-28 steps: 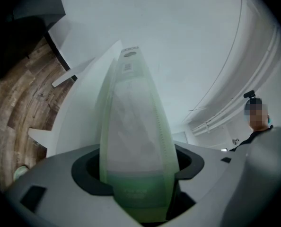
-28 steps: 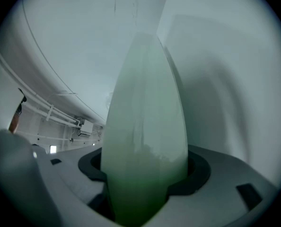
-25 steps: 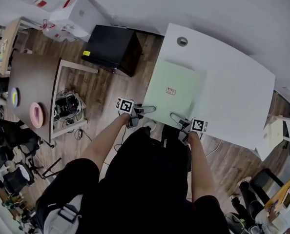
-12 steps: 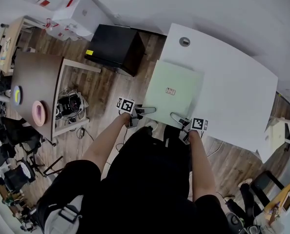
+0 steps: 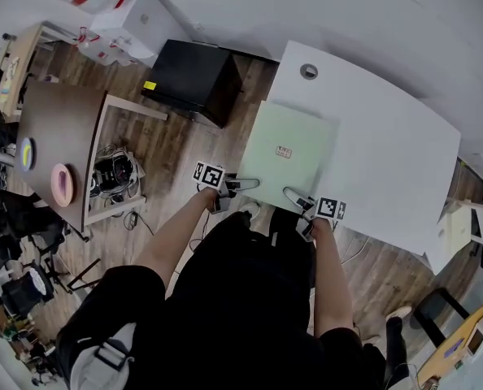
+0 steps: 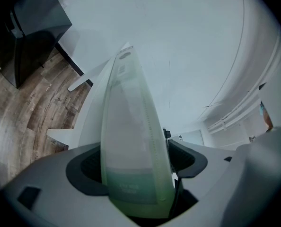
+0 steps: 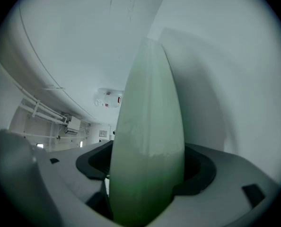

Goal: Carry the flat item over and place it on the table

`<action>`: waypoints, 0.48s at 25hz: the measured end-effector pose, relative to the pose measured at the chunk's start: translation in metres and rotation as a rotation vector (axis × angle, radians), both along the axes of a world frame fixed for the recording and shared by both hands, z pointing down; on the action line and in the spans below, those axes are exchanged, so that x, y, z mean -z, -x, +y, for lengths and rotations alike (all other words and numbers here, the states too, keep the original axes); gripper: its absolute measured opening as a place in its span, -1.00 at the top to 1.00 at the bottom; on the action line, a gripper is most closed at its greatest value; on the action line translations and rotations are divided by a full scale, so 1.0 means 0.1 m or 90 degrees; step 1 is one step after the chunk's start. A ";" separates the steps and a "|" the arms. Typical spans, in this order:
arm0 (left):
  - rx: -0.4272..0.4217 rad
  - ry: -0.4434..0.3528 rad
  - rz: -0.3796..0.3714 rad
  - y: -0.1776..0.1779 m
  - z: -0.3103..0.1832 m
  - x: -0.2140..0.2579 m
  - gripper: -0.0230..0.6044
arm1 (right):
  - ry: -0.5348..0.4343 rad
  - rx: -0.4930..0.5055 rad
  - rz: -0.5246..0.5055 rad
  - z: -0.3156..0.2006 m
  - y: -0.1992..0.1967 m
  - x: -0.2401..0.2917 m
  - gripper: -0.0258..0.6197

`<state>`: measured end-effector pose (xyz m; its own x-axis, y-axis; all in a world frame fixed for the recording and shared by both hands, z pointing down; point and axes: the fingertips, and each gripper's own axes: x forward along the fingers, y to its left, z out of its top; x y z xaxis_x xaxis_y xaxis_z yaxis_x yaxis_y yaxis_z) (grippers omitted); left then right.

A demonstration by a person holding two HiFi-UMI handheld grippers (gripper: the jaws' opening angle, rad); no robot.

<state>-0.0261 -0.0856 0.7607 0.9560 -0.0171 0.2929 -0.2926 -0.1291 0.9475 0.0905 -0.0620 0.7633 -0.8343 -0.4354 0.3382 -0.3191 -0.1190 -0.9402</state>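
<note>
A flat pale green board with a small label lies on the white table, its near edge at the table's front left. My left gripper and right gripper sit at that near edge. The left gripper view has the board standing edge-on between the jaws of the left gripper. These jaws are opening and stand wide. In the right gripper view the board also runs between the jaws of the right gripper, which are opening too.
A black cabinet stands on the wood floor left of the table. Further left is a brown table with a pink item, and cables beneath. White boxes sit at the back. The white table has a round grommet.
The board and both grippers stay where they were at the table's front edge. Only the head view has shifted slightly.
</note>
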 end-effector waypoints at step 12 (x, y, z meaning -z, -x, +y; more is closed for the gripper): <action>0.009 0.028 -0.003 -0.08 -0.02 -0.06 -0.27 | -0.018 0.002 0.130 -0.02 -0.25 -0.01 -0.25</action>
<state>-0.0180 -0.0876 0.7670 0.9541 -0.0177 0.2989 -0.2994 -0.0826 0.9506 0.1154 -0.0643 0.7640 -0.7511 -0.4440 0.4885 -0.5039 -0.0924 -0.8588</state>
